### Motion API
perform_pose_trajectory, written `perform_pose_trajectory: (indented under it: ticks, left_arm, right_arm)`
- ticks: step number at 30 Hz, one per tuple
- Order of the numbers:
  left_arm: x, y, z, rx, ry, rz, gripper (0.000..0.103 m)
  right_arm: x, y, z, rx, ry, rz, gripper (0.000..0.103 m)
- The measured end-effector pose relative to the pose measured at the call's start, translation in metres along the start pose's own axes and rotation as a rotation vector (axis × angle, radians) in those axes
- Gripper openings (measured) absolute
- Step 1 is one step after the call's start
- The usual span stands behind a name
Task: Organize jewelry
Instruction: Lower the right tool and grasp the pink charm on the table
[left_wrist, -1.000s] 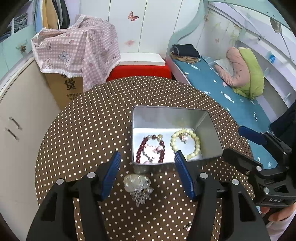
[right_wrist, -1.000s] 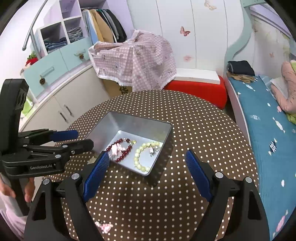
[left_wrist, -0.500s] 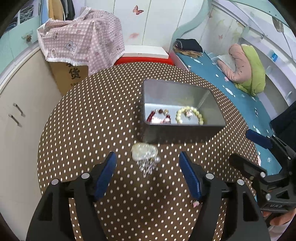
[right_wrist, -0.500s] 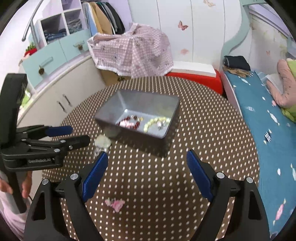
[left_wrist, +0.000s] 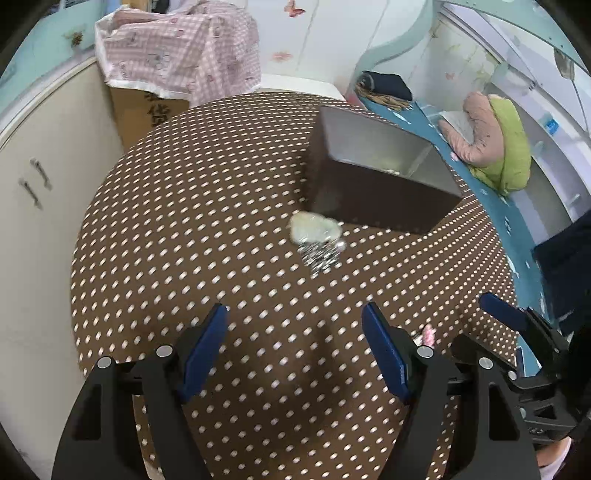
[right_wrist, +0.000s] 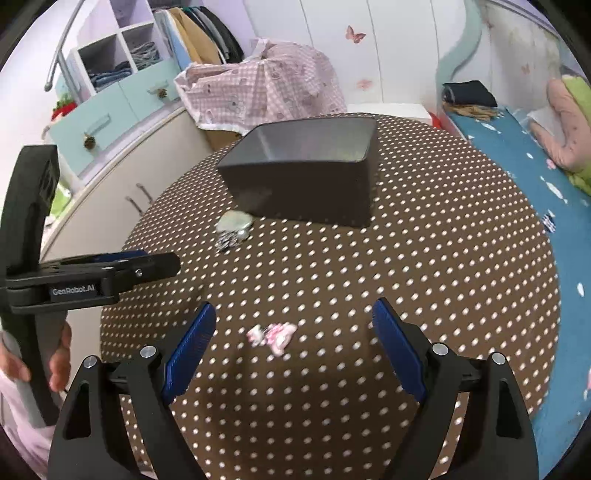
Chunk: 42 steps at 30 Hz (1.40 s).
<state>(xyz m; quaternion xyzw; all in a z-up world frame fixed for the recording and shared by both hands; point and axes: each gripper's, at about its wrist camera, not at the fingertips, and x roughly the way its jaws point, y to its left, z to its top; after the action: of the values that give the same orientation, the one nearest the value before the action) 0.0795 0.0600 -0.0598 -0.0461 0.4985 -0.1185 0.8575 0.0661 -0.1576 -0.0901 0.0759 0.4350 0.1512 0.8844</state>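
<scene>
Small pink hair ornament (right_wrist: 272, 334) lies ahead between the empty, spread right gripper (right_wrist: 293, 345) jaws; left gripper (left_wrist: 294, 341) jaws opening, empty.

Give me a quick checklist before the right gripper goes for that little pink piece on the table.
1. Right gripper open and empty: ok.
2. Pink hair clip lies between its fingers' line, free on the polka-dot tablecloth: ok.
3. Left gripper clear of the clip: ok; its jaws are opening, nothing between them.
4. Metal tin upright with open top: ok.
5. Room left in the tin: cannot tell, the inside is mostly hidden.
6. Pale green ornament with silver tassel out of the path: ok, beside the tin.
</scene>
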Motion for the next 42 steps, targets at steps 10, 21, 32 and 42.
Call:
perform_pose_trajectory:
  ticks: [10,21,32,42]
  left_arm:
    - [-0.009,0.012,-0.031,0.002,-0.019,0.04,0.073]
    - [-0.011,0.008,-0.041,0.036,-0.001,0.001,0.073]
    - [-0.005,0.001,-0.032,0.044,-0.001,-0.025,0.073]
    - [0.011,0.001,-0.011,0.025,0.009,-0.021,0.073]
  right_arm:
    - [0.013,0.023,-0.018,-0.042,0.008,-0.043,0.083]
    - [0.027,0.037,-0.022,-0.129,0.0,-0.102,0.035]
    - [0.023,0.026,-0.023,-0.105,-0.003,-0.122,0.025]
    - [0.012,-0.002,-0.008,-0.046,-0.031,-0.163,0.025]
